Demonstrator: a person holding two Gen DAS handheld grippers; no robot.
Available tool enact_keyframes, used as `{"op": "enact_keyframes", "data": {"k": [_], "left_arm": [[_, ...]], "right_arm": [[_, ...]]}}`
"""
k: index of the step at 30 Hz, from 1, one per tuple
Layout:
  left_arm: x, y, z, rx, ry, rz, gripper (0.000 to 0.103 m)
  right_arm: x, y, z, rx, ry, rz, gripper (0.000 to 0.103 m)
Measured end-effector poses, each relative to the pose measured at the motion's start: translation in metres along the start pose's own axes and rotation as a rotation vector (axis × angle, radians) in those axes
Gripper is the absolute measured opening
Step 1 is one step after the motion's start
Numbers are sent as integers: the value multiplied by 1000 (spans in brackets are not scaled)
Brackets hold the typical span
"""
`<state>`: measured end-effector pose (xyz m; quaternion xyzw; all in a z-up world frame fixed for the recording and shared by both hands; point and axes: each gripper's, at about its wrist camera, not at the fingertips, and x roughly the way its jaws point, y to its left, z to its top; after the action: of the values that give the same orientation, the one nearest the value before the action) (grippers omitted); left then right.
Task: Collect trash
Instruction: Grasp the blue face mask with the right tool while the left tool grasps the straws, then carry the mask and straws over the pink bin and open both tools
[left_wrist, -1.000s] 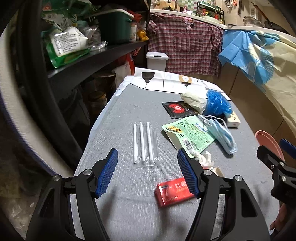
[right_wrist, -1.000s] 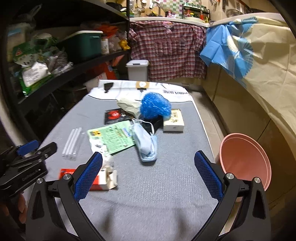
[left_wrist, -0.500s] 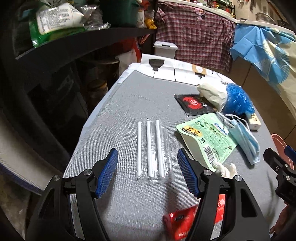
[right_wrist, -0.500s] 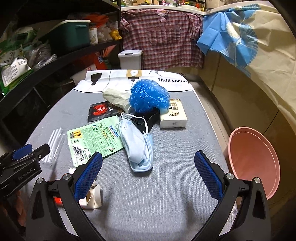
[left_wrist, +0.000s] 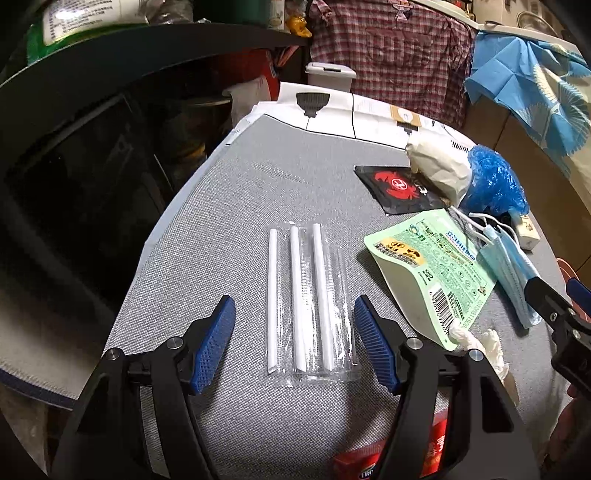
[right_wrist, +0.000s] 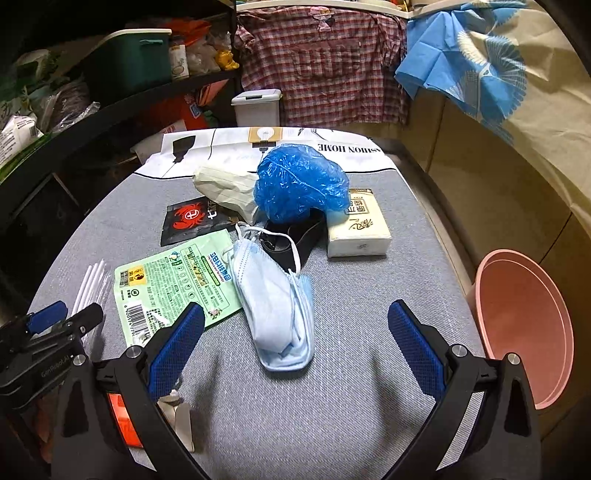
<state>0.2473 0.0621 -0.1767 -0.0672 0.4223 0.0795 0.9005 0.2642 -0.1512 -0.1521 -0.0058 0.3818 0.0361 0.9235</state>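
Near the table's (left_wrist: 229, 206) left edge, the left gripper (left_wrist: 291, 338) stood released, straddling the wrapped straws (left_wrist: 308, 299). Toward the middle, the right gripper (right_wrist: 295, 341) gaped, empty, over the face mask (right_wrist: 275, 301). First pickups seemed in hand; each next needed lowering, closing, then carrying to the pink bin (right_wrist: 524, 325) off the right edge.

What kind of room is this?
Probably a storage corner in a home: a checked shirt hangs at the back, cluttered shelves line one side, and rubbish lies on a grey-covered table.
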Motion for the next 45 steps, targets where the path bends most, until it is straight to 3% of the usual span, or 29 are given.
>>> {"op": "enact_keyframes", "data": {"k": [4,9,12,14,16,20,32,45], "left_arm": [[3,-2,2,9,8,-2,65],[2,-2,2,8,4,-11,63],[2,-1,2,-1,-3,-23,45],[1,0,2,-7,-7,-41,25],[1,1,2,-14,-7,-57,13],[-3,5,1,-29,-32,-79,6],[-29,12,2,-38,-98,-79,6],[-93,-8,-3,13,-149,-123,6]], "right_arm": [[7,4,0,-14,7,-3,96],[14,8,-2,-28,29,13,77],[17,8,-4,-31,49,25,57],[20,8,-5,-24,72,40,42],[22,7,-7,-16,89,43,40],[20,5,-8,-4,79,53,28],[-4,0,-8,19,34,81,25],[-74,-19,-7,31,5,107,25]]}}
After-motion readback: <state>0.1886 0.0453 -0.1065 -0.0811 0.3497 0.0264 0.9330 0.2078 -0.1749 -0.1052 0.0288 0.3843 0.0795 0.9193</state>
